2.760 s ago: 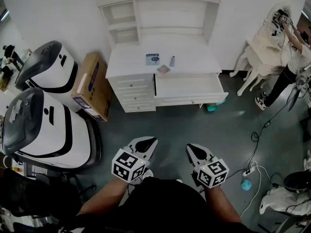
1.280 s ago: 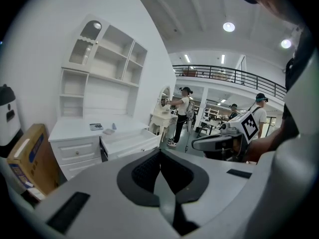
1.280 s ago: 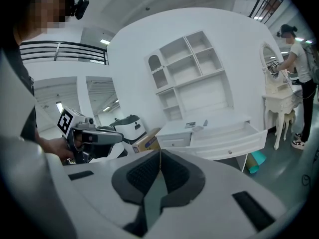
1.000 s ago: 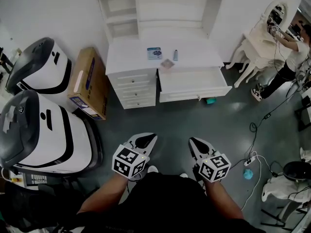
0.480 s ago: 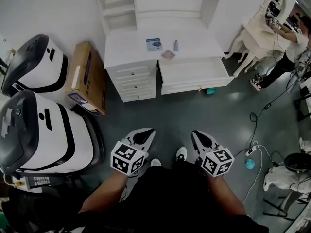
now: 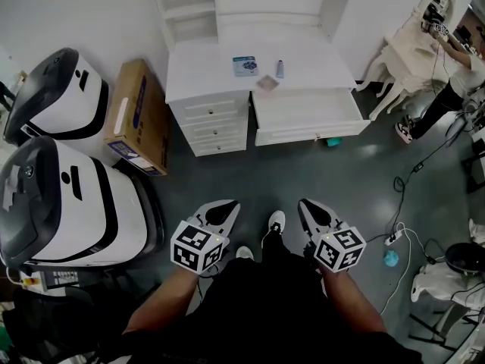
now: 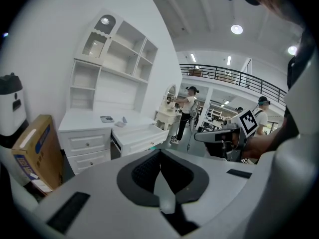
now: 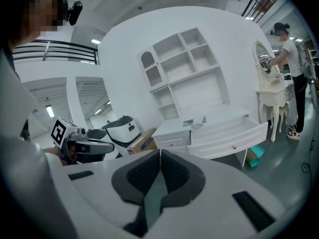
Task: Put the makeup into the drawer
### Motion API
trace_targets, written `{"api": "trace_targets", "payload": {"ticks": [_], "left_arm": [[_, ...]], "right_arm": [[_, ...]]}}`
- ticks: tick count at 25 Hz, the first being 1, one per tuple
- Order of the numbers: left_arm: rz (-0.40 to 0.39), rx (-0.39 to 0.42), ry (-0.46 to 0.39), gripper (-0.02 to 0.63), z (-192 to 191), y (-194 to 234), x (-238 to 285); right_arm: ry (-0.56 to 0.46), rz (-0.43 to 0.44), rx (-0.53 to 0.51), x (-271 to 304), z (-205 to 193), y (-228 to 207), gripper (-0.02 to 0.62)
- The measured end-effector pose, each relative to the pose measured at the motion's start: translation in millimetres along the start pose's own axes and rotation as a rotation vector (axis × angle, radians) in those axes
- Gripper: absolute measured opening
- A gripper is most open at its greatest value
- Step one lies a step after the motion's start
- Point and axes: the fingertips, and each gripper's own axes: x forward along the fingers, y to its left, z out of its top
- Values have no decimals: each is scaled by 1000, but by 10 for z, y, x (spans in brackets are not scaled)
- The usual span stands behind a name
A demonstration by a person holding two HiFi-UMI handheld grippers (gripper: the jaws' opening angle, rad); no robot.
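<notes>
**Two closed hand-held grippers facing a white dresser with its drawer pulled out**

The left hand-held gripper (image 7: 160, 156) has its dark ribbed pads pressed together along a single seam, with nothing between them. The right hand-held gripper (image 8: 159, 156) stands the same way, jaws together and empty. In the head view both are held side by side low in the frame, each with its marker cube toward the person, over a dark grey floor (image 6: 250, 177). One white shoe (image 6: 276, 221) shows between them. Both point toward the dresser and are well apart from it.

Ahead stands a white dresser with a shelved hutch (image 6: 250, 6). On its white surface (image 6: 197, 78) lie the makeup items. These are a flat square packet with a blue print (image 6: 244, 65), a small upright grey tube (image 6: 280, 68) just to its right, and a flat pinkish square piece (image 6: 267, 83) near the front edge. All three lie above the wide white drawer (image 6: 311, 116), which is pulled out and shows a bare white interior.

A stack of three closed small drawers (image 6: 211, 123) sits left of it. A brown cardboard box (image 6: 136, 116) leans beside the dresser, with two white-and-black machines (image 6: 68, 196) further left. At the far right a person (image 6: 455, 74) stands at a white ornate vanity (image 6: 405, 55).
</notes>
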Motion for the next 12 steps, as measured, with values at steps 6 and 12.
{"api": "trace_targets", "payload": {"ticks": [6,12], "left_arm": [[8,16,2,11,142,78,152],[10,13,11,11,311,157,418]], "right_arm": [[-4,10,11,124,83,-146,29],[-3,15,27,299,234,-396,29]]}}
